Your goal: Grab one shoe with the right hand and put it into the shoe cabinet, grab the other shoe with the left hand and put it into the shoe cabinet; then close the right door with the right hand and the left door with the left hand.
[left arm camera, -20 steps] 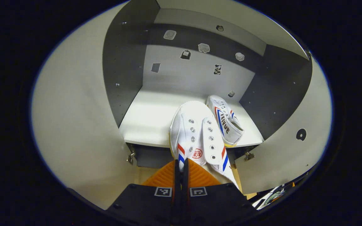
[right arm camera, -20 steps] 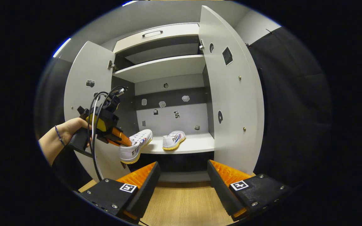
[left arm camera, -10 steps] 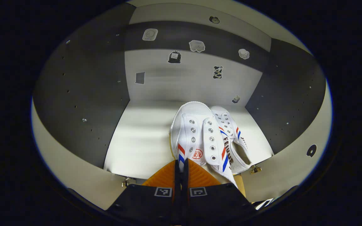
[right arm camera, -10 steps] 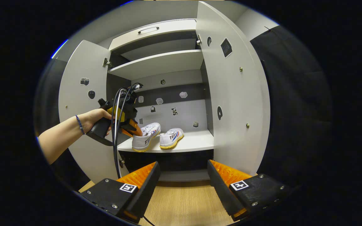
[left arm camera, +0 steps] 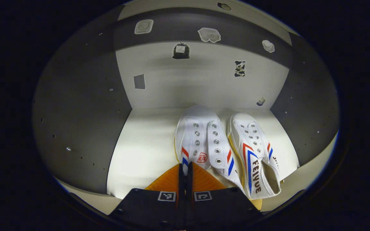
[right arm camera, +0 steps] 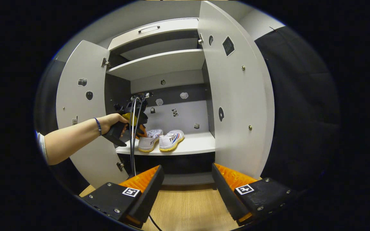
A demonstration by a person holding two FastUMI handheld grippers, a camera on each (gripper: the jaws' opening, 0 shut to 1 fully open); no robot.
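Open shoe cabinet (right arm camera: 159, 64), both doors swung wide: the second shoe is landing on the shelf.

Largest first: the left door (right arm camera: 79, 106) and right door (right arm camera: 236, 96) stand open around the shelf (left arm camera: 143, 141). The right-hand shoe (left arm camera: 255, 157) sits there alone, and just beside it the left-hand shoe (left arm camera: 201, 141), its heel pinched between the closed fingers of the left gripper (left arm camera: 185, 170). The right gripper (right arm camera: 186, 176) hangs back over the wooden floor (right arm camera: 188, 208), fingers wide and empty. Next, I'd say: release the shoe, draw the left gripper out, then push the right door shut.
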